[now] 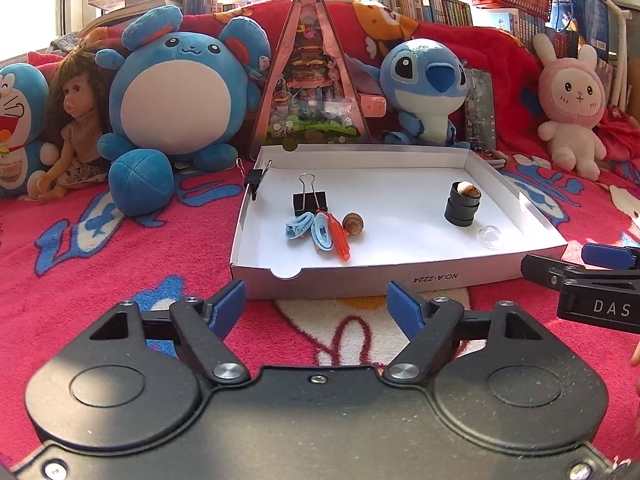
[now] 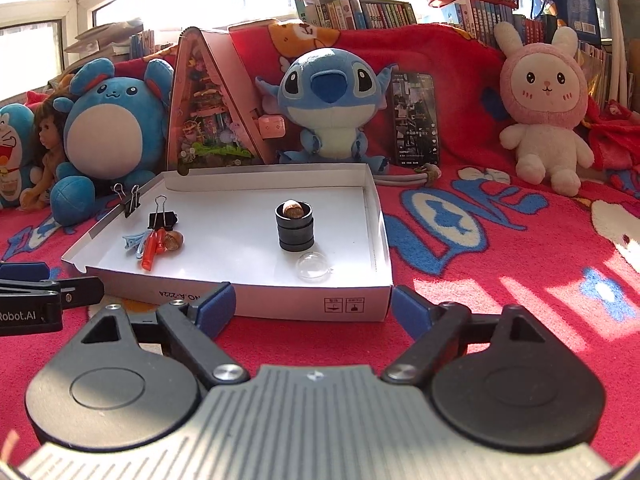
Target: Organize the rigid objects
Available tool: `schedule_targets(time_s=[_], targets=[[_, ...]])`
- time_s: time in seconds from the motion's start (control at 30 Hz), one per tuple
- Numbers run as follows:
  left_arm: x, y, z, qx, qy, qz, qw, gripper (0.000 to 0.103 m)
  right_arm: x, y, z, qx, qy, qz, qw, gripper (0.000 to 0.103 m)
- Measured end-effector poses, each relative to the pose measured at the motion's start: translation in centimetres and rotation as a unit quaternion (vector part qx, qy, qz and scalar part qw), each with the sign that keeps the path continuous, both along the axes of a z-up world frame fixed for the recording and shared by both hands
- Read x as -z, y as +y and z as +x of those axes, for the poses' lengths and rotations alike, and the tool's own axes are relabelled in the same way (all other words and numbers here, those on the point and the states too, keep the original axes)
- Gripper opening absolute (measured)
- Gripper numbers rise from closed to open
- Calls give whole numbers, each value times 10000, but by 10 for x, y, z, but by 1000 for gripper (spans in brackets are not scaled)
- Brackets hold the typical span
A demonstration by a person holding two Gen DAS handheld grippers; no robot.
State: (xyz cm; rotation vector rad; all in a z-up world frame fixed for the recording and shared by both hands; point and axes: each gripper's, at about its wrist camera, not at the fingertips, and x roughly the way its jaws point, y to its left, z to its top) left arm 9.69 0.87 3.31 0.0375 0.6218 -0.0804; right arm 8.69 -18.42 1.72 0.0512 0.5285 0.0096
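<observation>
A shallow white cardboard box [image 1: 400, 278] [image 2: 248, 300] lies on the red blanket. At its left are a black binder clip [image 1: 310, 200] [image 2: 162, 218], blue plastic clips [image 1: 308, 232] [image 2: 134, 242], an orange pen-like piece [image 1: 340, 238] [image 2: 150, 254] and a brown nut [image 1: 353, 224] [image 2: 174, 240]. A black stack of rings [image 1: 462, 206] [image 2: 295, 226] with a nut on top stands at the right, beside a clear dome [image 1: 489, 236] [image 2: 314, 266]. My left gripper [image 1: 318, 306] and my right gripper [image 2: 312, 306] are both open and empty, short of the box's front wall.
Another binder clip [image 1: 254, 178] [image 2: 130, 200] grips the box's left wall. Plush toys, a doll [image 1: 76, 120], a triangular display [image 1: 310, 80] and a phone [image 2: 416, 120] line the back. The right gripper's fingers [image 1: 580, 280] show at the left wrist view's right edge.
</observation>
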Motion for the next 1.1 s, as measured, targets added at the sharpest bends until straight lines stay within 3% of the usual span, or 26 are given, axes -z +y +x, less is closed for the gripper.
schedule_targets(time_s=[0.4, 0.83, 1.1], targets=[[33, 2, 10, -216, 415, -73, 9989, 80, 23, 5, 1, 93, 345, -171, 9992, 100], [45, -2, 15, -279, 128, 44, 9995, 94, 36, 15, 12, 83, 652, -355, 9972, 103], [48, 0, 18, -297, 206, 8, 9993, 103, 37, 15, 13, 95, 675, -371, 9970, 103]])
